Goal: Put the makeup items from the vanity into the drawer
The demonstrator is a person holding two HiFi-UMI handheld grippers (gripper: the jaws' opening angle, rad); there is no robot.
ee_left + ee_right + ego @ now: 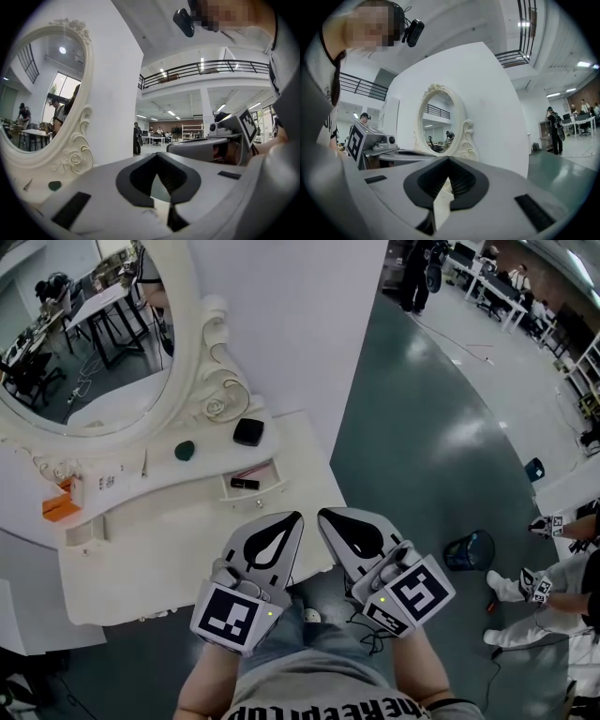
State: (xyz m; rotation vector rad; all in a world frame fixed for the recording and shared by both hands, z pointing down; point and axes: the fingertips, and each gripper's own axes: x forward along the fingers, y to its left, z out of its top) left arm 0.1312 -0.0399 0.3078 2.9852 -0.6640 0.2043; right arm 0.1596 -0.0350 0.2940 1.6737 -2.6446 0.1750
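Note:
A white vanity (169, 549) with an oval mirror (84, 334) stands ahead on my left. On its top shelf lie a black square compact (248, 431) and a small round green item (185, 450). A little drawer (267, 486) below them is pulled open, with a dark lipstick-like item (245, 484) inside. My left gripper (296, 516) and right gripper (322, 514) hover side by side over the vanity's front right corner, both shut and empty. The left gripper view shows the green item (54, 185) beside the mirror frame.
An orange box (59, 507) sits at the vanity's left end. A white wall panel (291, 324) rises behind the vanity. On the green floor to the right are a blue bin (469, 550) and another person's legs (539, 592). Desks and people stand far back.

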